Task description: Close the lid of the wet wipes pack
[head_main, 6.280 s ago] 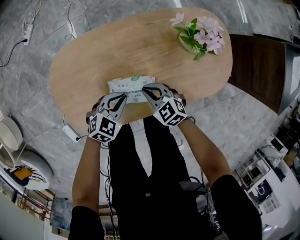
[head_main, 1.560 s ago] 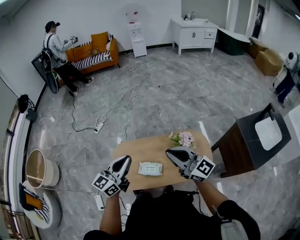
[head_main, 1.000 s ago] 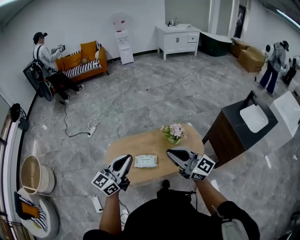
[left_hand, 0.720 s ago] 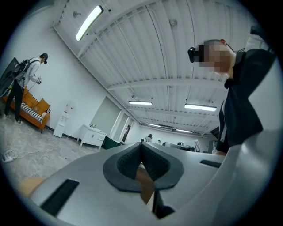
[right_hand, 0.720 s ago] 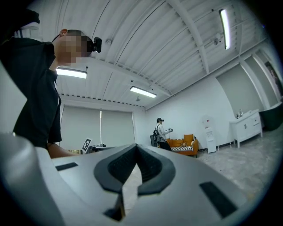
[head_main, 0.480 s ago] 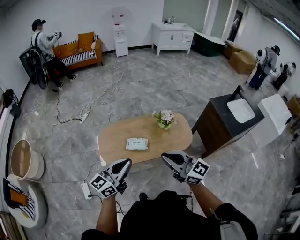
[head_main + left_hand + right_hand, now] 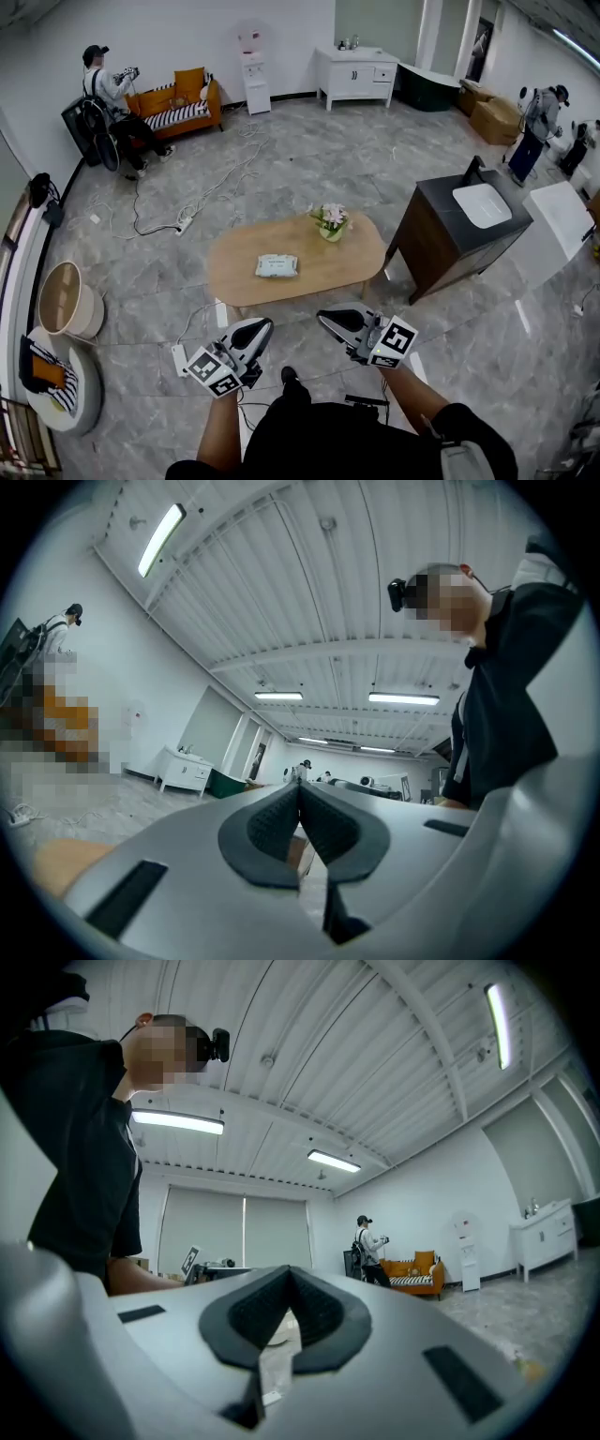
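Wooden desk (image 7: pixel 349 264) carries the wet wipes pack (image 7: pixel 277 266) at its middle, well apart from both grippers. Left gripper (image 7: pixel 262 326) and right gripper (image 7: pixel 325 317): fingers together, holding nothing. Lid too small to judge; step close, then press flat.

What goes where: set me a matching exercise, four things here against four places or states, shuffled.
1 wet wipes pack
2 flowers
3 left gripper
4 orange sofa

a against the far wall
b middle of the table
c jaws shut, short of the table
d table's far edge

Pairs: 1-b, 2-d, 3-c, 4-a
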Available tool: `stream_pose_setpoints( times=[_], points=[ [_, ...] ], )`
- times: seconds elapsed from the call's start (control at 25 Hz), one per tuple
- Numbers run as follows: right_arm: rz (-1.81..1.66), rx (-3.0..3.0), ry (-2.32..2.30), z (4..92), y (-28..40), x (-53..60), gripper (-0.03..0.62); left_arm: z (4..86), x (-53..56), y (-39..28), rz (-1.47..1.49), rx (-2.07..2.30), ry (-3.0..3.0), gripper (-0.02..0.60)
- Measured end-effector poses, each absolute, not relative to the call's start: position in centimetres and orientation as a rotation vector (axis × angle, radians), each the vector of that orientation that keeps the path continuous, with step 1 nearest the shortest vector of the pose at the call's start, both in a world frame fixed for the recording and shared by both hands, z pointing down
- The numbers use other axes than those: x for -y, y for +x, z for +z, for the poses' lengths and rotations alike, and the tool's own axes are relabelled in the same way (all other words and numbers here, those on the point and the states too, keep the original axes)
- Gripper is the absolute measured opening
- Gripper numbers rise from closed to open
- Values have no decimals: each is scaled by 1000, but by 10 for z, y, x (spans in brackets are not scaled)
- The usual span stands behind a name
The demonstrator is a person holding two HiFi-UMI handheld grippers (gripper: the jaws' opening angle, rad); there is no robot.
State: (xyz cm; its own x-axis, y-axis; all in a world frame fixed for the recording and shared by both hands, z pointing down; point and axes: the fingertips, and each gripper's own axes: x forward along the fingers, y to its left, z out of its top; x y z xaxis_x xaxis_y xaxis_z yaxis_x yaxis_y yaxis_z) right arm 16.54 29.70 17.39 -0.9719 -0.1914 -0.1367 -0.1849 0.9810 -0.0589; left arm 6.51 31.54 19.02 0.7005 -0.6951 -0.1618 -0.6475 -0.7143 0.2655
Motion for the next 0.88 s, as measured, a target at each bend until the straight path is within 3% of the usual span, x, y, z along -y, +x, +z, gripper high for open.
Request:
stream_pose_setpoints(
  times=[0.44,0.88],
  points=[
    [-208,-2951,-322,196,233,-407,11,208,-422,124,-279,1088,2682,17],
    [-192,-2961,-392,192,221,-434,11,201,-438,113,-248,1030,2749,17]
  ],
)
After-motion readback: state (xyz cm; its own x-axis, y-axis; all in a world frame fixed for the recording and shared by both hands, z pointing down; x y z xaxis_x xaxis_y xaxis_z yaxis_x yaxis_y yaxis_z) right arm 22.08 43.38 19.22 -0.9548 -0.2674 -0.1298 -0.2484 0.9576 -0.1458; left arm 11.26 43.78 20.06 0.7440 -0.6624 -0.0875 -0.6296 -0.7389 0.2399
